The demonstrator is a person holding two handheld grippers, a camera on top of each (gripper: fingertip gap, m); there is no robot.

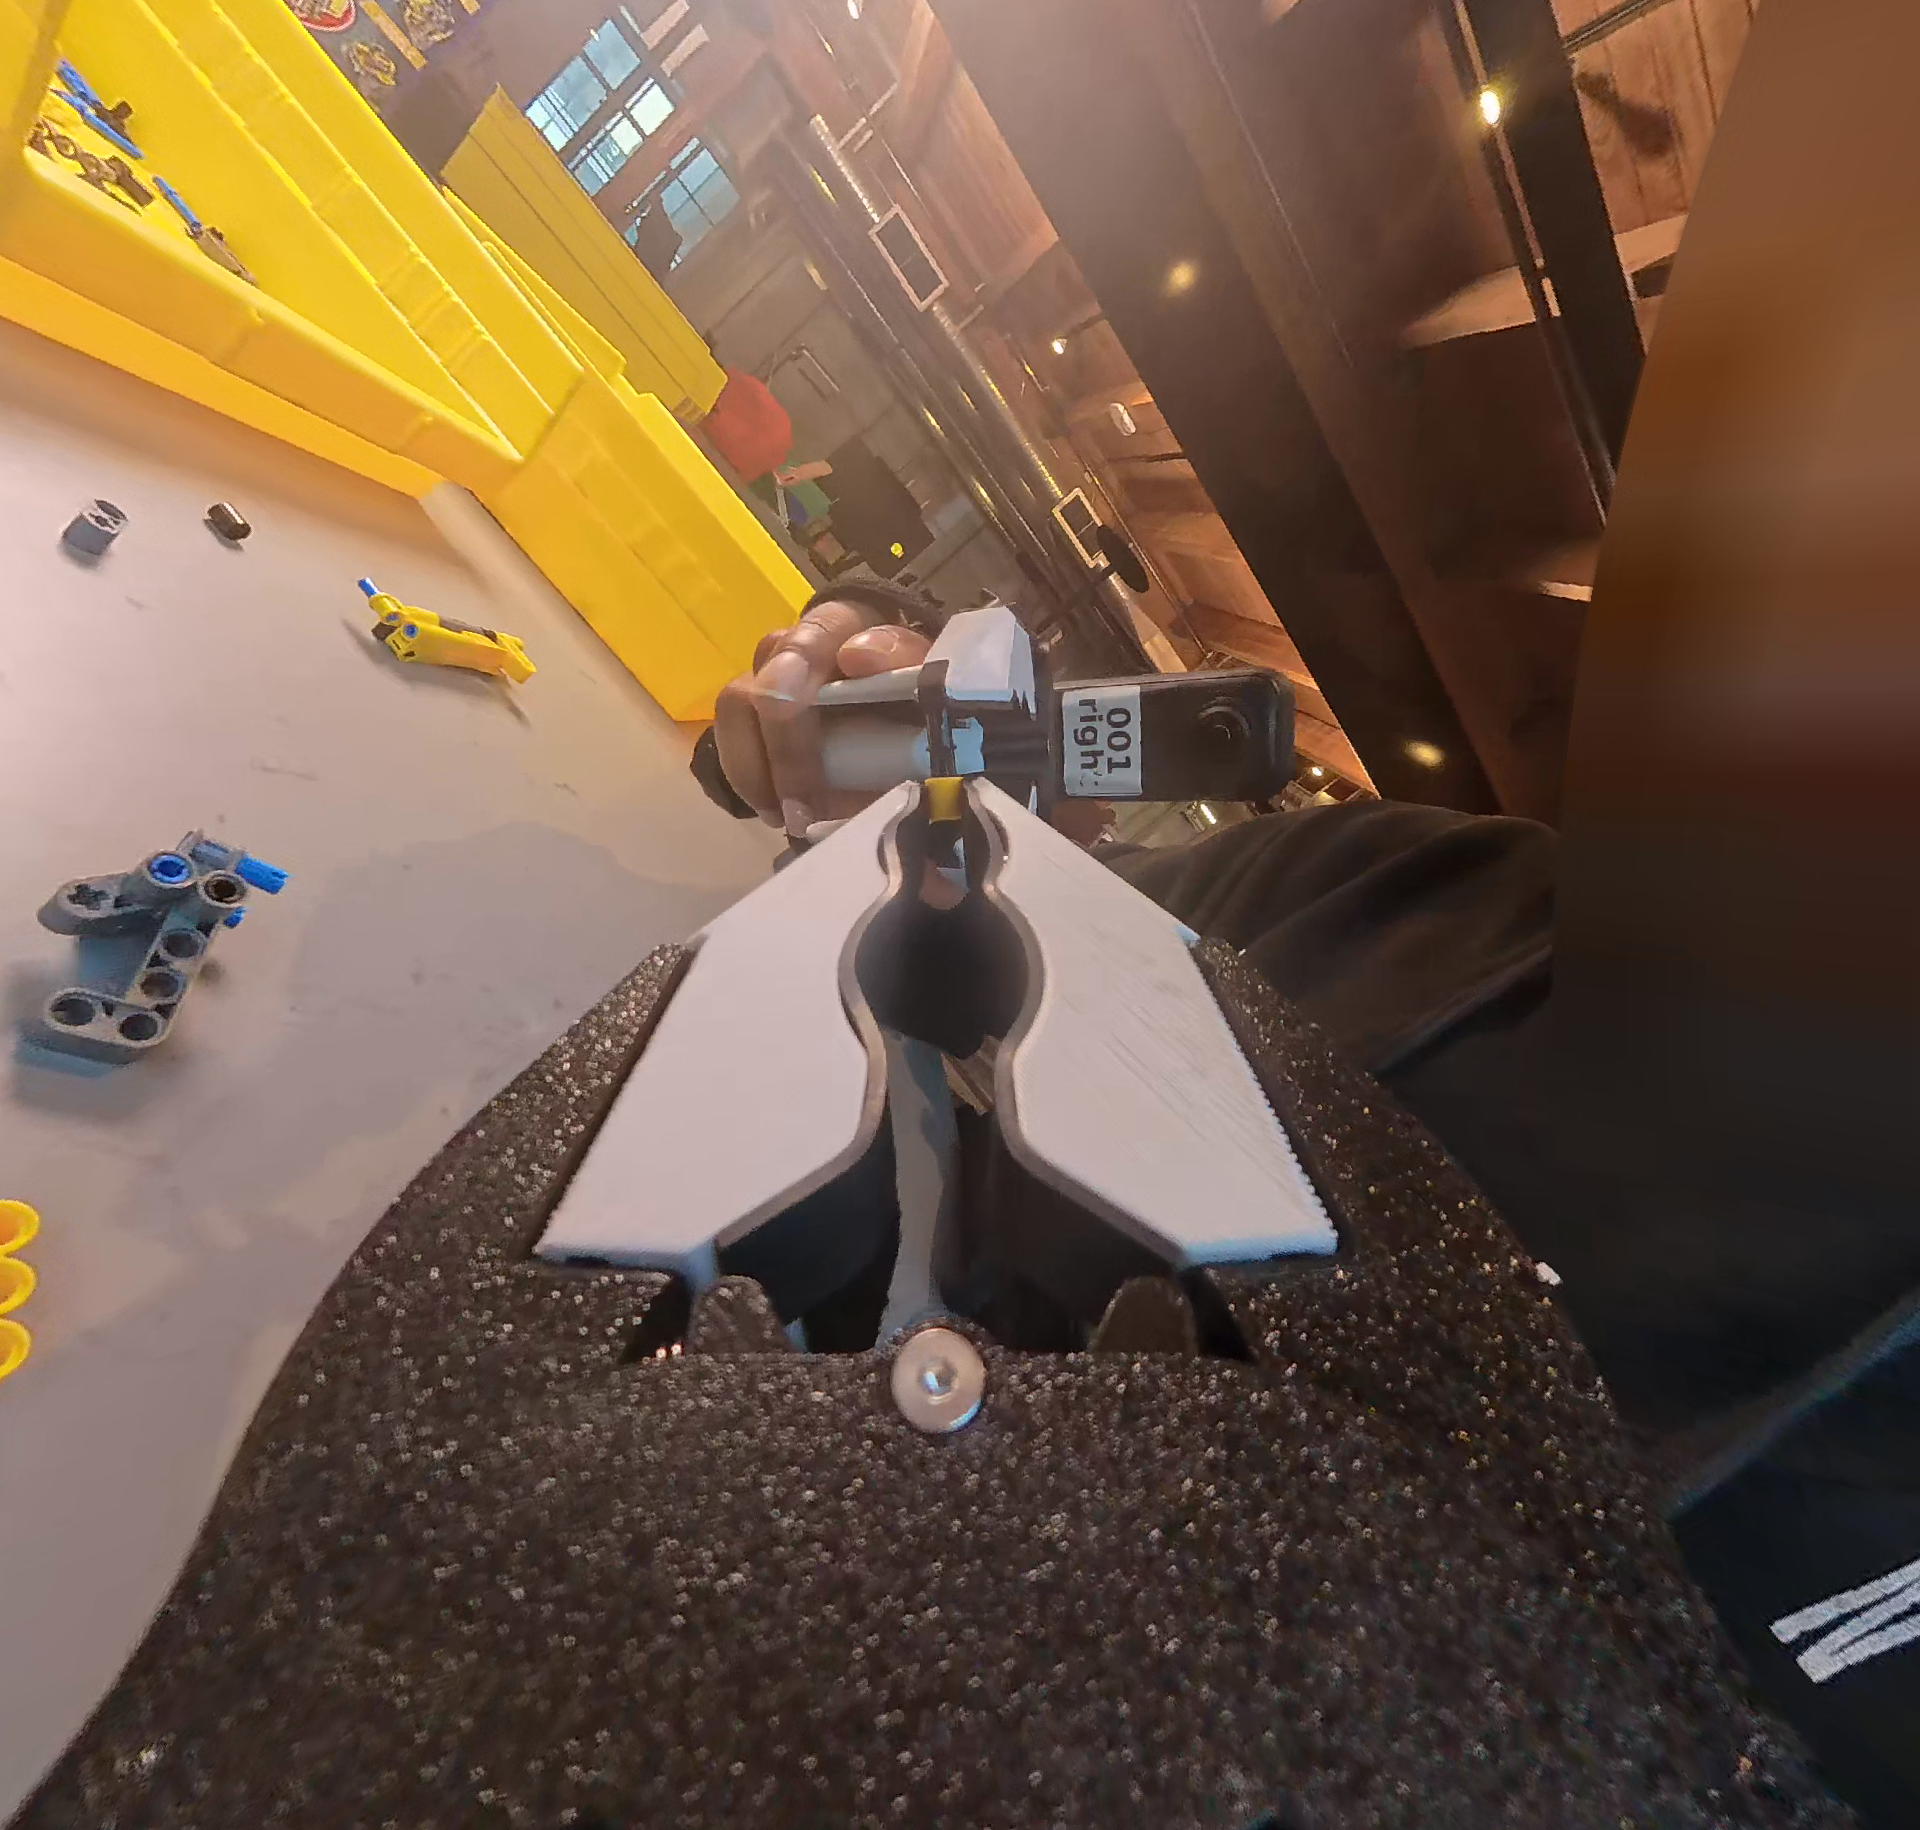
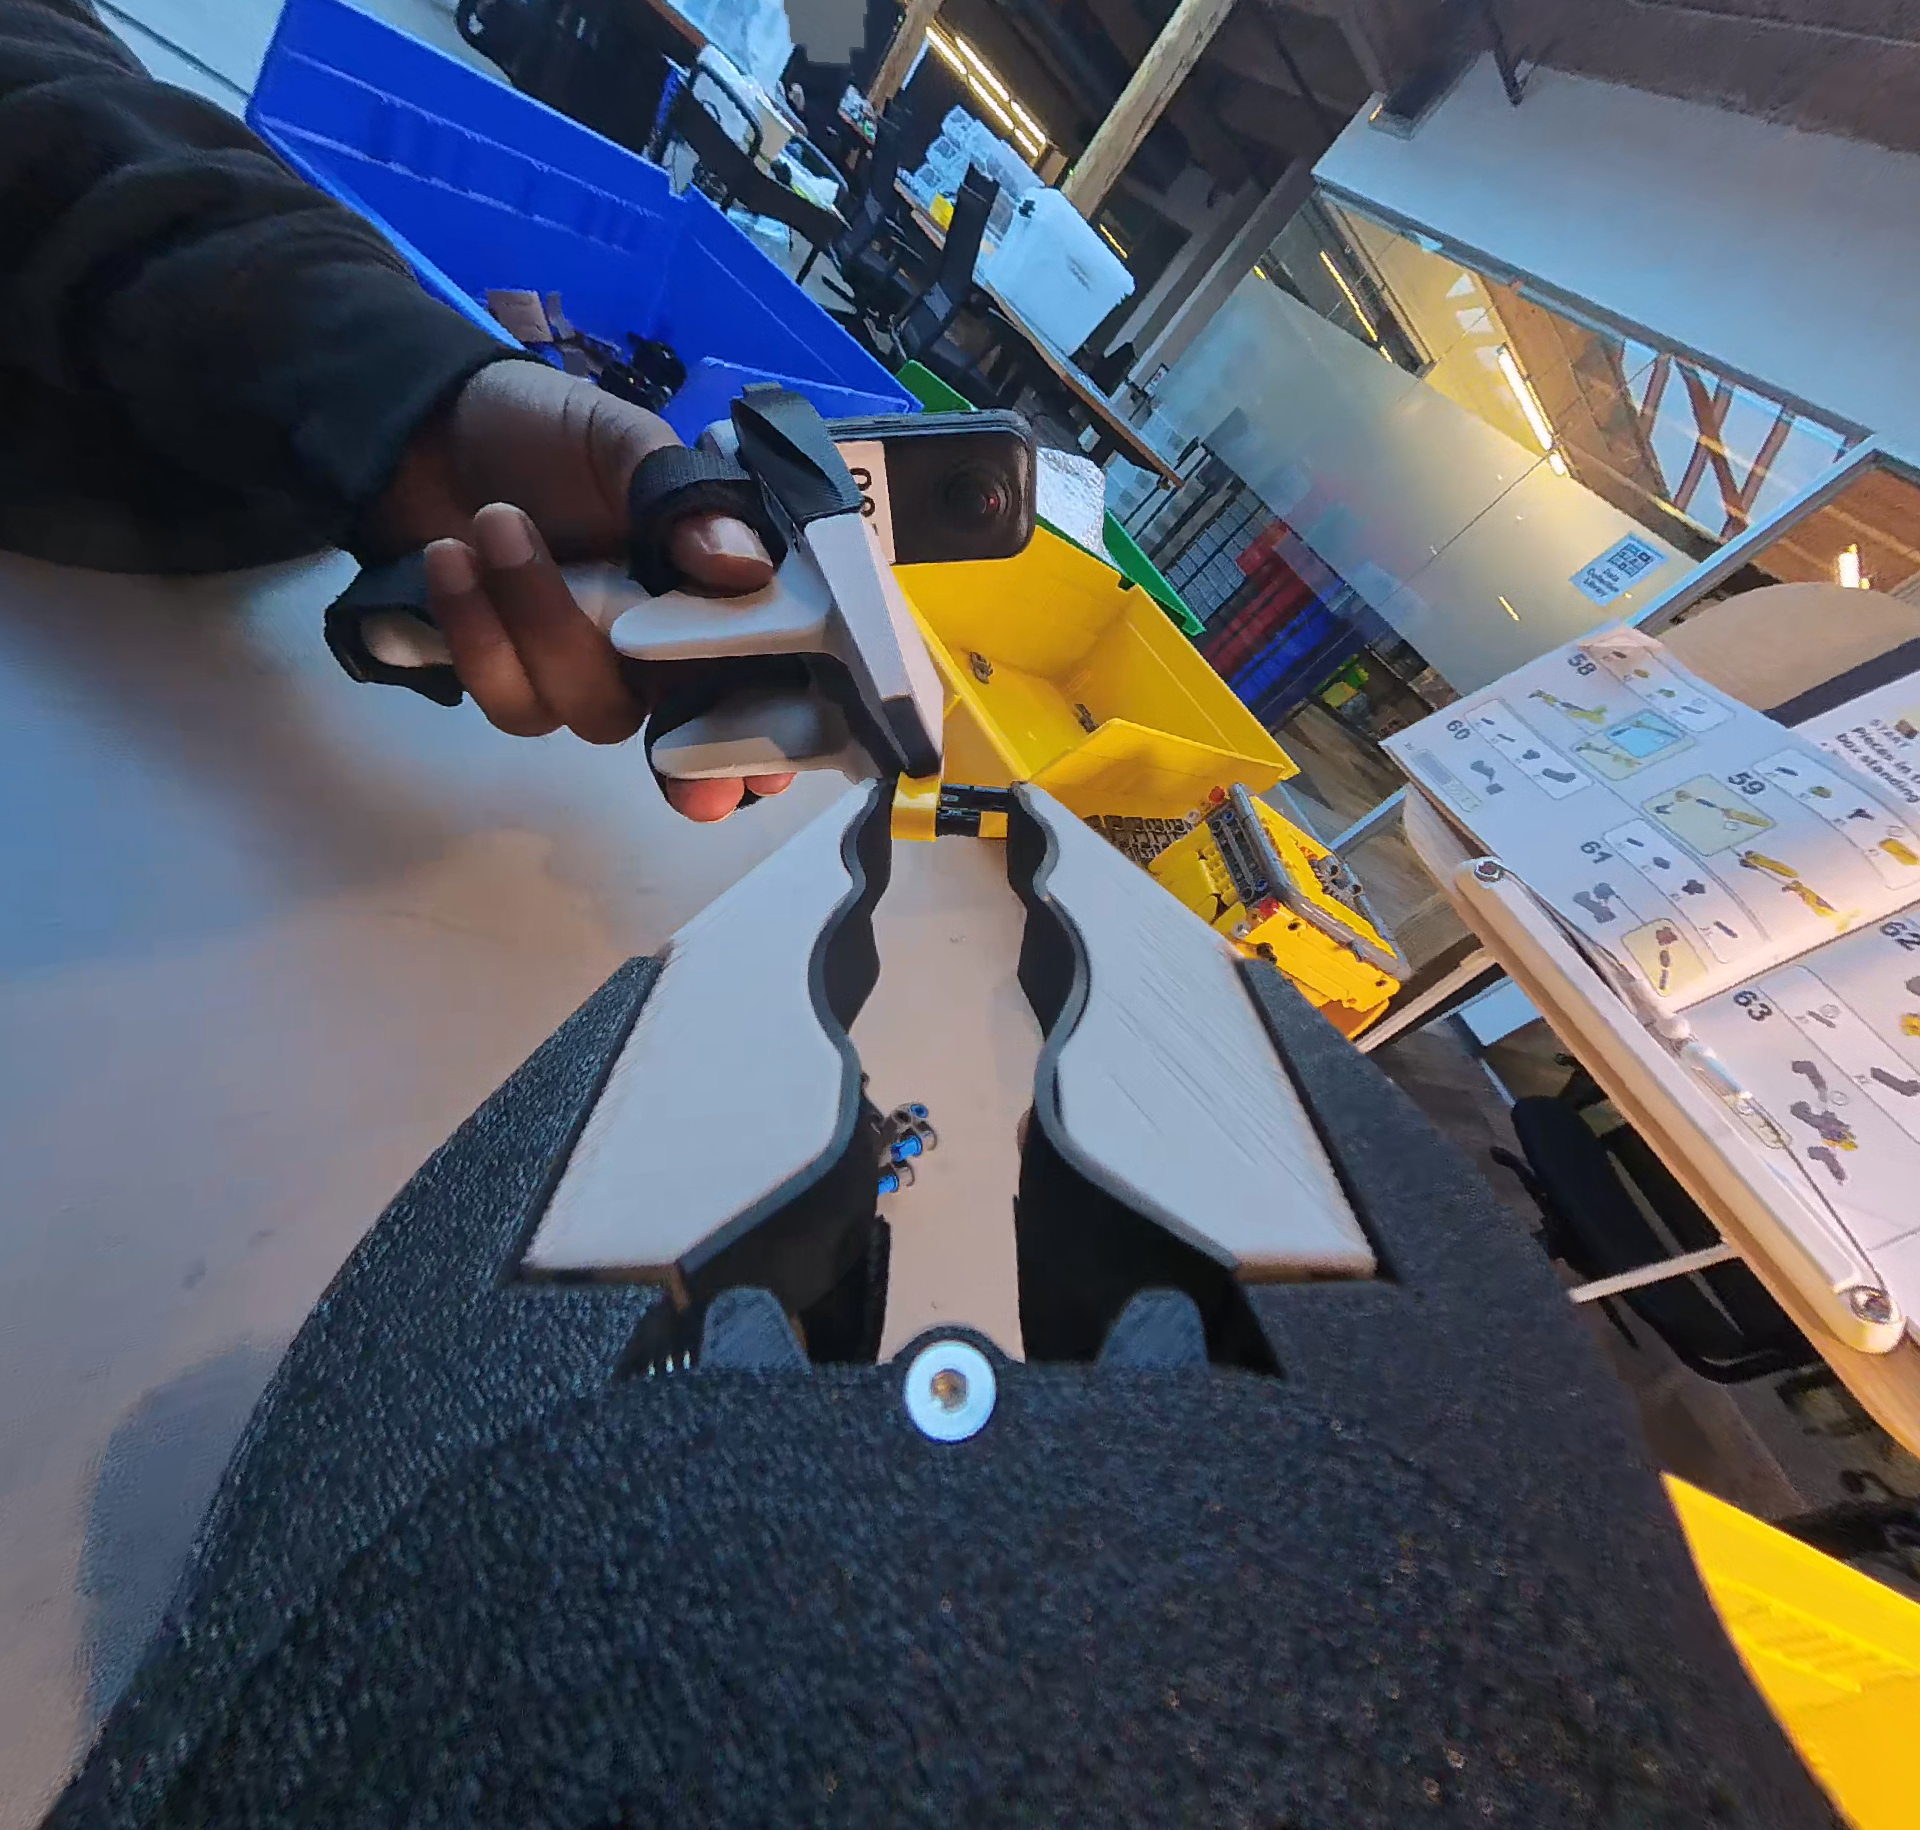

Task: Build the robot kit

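My left gripper is shut on a small yellow-and-black piece, held at its fingertips above the grey table. My right gripper grips the same piece, which spans the narrow gap between its tips. The two grippers meet tip to tip at this piece. In the left wrist view the right gripper, held by a hand, comes in from beyond. In the right wrist view the left gripper, held by a hand in a black sleeve, comes in from above left.
On the table lie a grey beam assembly with blue pins, a small yellow assembly and two small dark pieces. Yellow trays stand behind. A blue bin, a yellow bin, a yellow model and an instruction booklet show. The tips of both grippers are at nearly the same place.
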